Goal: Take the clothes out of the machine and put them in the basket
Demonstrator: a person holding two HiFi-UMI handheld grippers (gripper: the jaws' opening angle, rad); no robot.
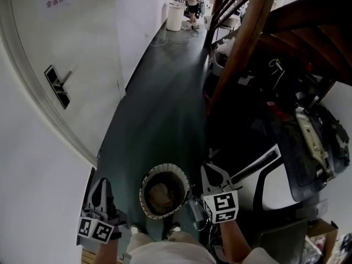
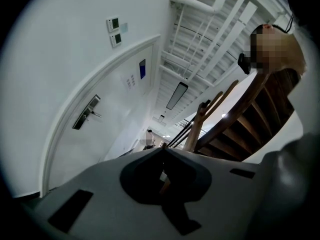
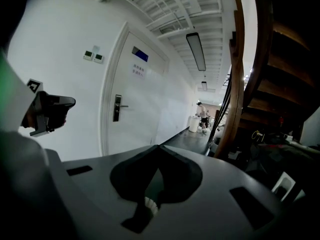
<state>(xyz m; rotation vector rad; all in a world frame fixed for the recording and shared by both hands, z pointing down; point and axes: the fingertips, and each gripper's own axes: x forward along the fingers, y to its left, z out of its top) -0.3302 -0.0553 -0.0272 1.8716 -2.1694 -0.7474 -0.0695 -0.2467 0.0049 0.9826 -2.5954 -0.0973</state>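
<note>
A round basket (image 1: 145,196) with a white ribbed rim stands on the dark floor between my two grippers in the head view, with a brownish garment (image 1: 162,196) bunched inside it. My left gripper (image 1: 103,183) is to the left of the basket, its jaws together with nothing held. My right gripper (image 1: 212,173) is to the basket's right, also shut and empty. In the left gripper view the left gripper (image 2: 162,150) points along a corridor. In the right gripper view, under the right gripper (image 3: 159,147), a bit of the basket rim (image 3: 149,203) shows. No machine is in view.
A white door with a dark handle (image 1: 58,86) lines the left wall. A wooden staircase (image 1: 245,43) rises on the right, with black bags and a chair (image 1: 311,147) beneath it. Far down the corridor are a white bin (image 1: 175,16) and a person (image 1: 192,0).
</note>
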